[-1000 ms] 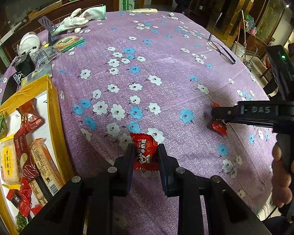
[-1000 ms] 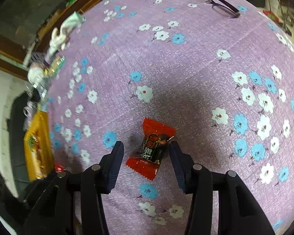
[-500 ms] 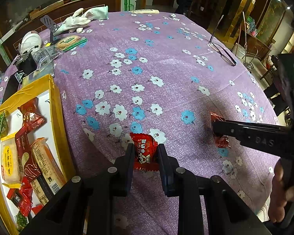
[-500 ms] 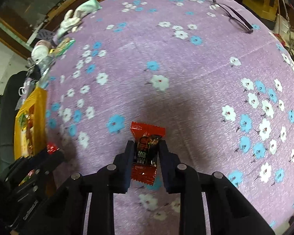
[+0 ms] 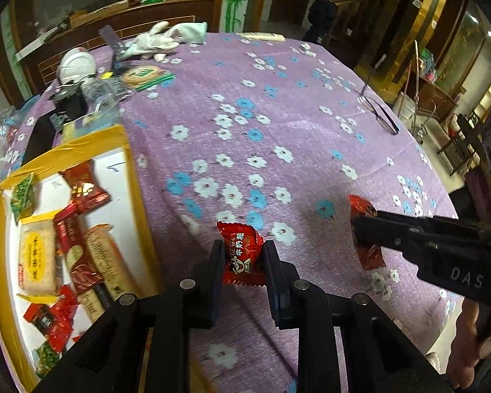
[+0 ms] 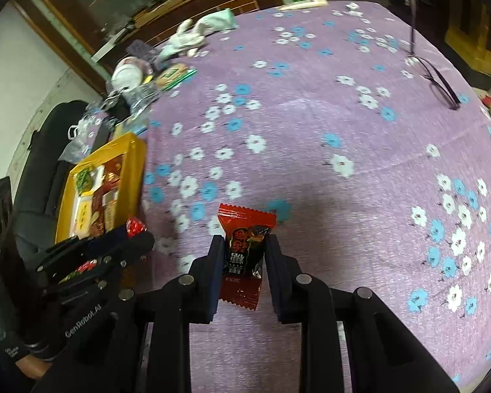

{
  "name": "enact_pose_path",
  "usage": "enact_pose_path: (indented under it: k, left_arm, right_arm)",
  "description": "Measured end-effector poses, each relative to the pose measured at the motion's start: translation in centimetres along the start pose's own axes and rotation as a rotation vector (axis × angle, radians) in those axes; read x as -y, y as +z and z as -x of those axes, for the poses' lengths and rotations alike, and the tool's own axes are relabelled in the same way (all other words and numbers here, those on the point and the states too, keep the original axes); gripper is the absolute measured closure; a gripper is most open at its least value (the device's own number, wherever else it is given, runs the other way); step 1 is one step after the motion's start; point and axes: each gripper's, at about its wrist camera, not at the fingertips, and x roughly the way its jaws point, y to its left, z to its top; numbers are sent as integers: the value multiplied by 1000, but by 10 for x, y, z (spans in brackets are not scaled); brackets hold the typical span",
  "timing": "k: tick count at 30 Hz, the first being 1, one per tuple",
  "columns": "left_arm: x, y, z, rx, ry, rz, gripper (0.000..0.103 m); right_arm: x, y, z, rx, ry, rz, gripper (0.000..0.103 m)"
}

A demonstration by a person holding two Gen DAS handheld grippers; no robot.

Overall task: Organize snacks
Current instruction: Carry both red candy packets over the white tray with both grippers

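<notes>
In the left wrist view my left gripper (image 5: pixel 244 245) is shut on a red wrapped candy (image 5: pixel 242 255), held just above the purple flowered tablecloth (image 5: pixel 278 114). My right gripper (image 6: pixel 244 240) is shut on a red-and-black wrapped candy (image 6: pixel 244 255), also off the cloth. The right gripper (image 5: pixel 356 229) comes in from the right in the left view, with its candy (image 5: pixel 370 257) sticking out of the jaws. A yellow-rimmed box (image 5: pixel 127 170) with several snack packets lies at the left. The left gripper (image 6: pixel 144 237) hangs beside that box (image 6: pixel 137 150).
Spectacles (image 5: pixel 381 118) lie near the table's right edge. White gloves (image 5: pixel 160 42), a white cap-like object (image 5: pixel 75 65), a green biscuit packet (image 5: pixel 145 77) and dark clutter fill the far left corner. A person (image 5: pixel 322 13) stands beyond the table.
The right jaws, open around the red-and-black candy a second ago, have shut on it and lifted it. Both grippers have risen from the cloth, and the right one has rolled.
</notes>
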Motion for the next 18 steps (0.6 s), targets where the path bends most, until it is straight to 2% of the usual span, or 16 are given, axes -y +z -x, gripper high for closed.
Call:
enact_pose_path:
  k: [10, 18]
  left_arm:
    - [-54, -20, 26, 34, 70, 111, 79]
    - [-107, -56, 37, 10, 141, 225, 79]
  right_arm:
    - [-58, -10, -9, -28, 69, 155, 79]
    - [-113, -24, -26, -68, 144, 286, 79]
